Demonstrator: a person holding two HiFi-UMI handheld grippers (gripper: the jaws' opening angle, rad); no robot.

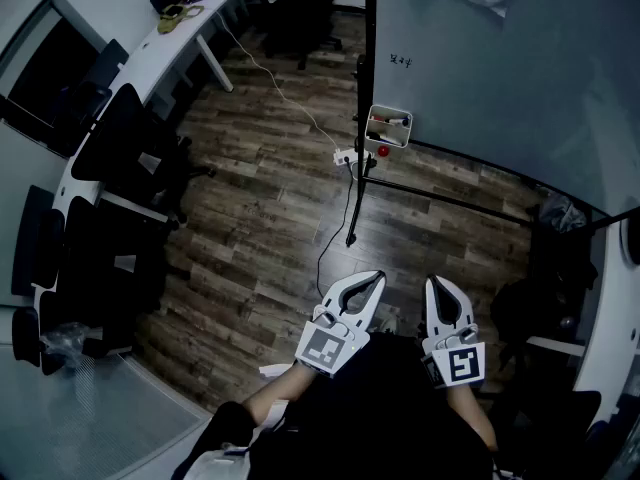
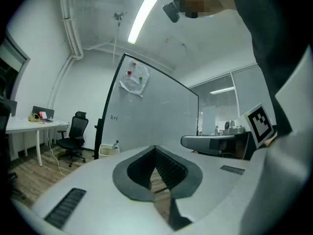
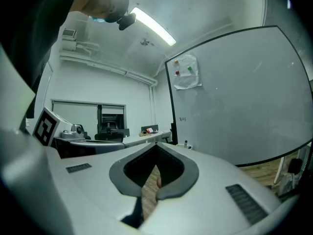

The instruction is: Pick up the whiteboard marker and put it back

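Located the whiteboard marker (image 2: pixel 115 143) propped upright in a small white tray (image 1: pixel 390 140) at the lower corner of the whiteboard (image 1: pixel 500 68), just beside the board's black post (image 1: pixel 368 28). Recorded the left tongs (image 1: pixel 378 276) closed, tips together with nothing between them, and the right tongs (image 1: pixel 432 280) likewise closed and empty. Observed both tongs held level and side by side above the wood floor (image 1: pixel 250 208), aimed toward the board and well apart from the tray, with a white counter (image 1: pixel 140 73) and black office chairs (image 1: pixel 115 133) off to the left.
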